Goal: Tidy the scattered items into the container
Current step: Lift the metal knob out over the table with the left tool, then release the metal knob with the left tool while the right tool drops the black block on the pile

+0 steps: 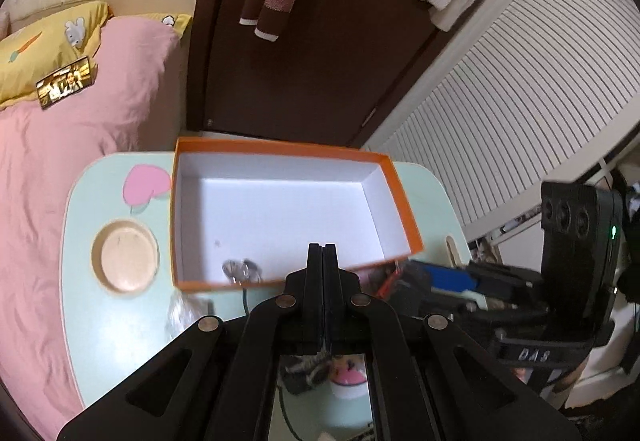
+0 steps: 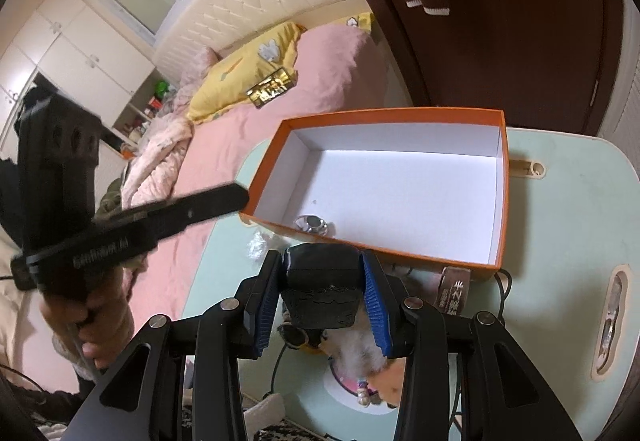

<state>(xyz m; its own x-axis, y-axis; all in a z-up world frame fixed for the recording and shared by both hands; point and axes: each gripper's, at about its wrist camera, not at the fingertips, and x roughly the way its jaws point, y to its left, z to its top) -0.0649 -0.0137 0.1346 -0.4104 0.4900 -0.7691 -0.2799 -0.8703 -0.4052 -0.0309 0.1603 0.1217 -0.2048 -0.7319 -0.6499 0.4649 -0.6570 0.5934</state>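
Observation:
An orange box (image 1: 280,150) (image 2: 392,116) with a white inside stands on the mint-green table (image 1: 100,321) (image 2: 560,221). A small shiny silver item (image 1: 242,270) (image 2: 312,224) lies in the box's near corner. My left gripper (image 1: 323,247) is shut with nothing between its fingers, just in front of the box's near wall. It shows from the side in the right wrist view (image 2: 236,197), with a hand (image 2: 92,325) on it. My right gripper (image 2: 322,258) (image 1: 424,277) is shut on a black blocky object (image 2: 320,283) between its blue pads, close to the box's near edge.
Crumpled clear plastic (image 1: 180,313) (image 2: 260,243) lies by the box's near left corner. A brown packet (image 2: 454,289), a fluffy toy (image 2: 360,353) and a black cable (image 2: 505,287) sit on the table in front of the box. A pink bed (image 1: 60,161) borders the table's left side.

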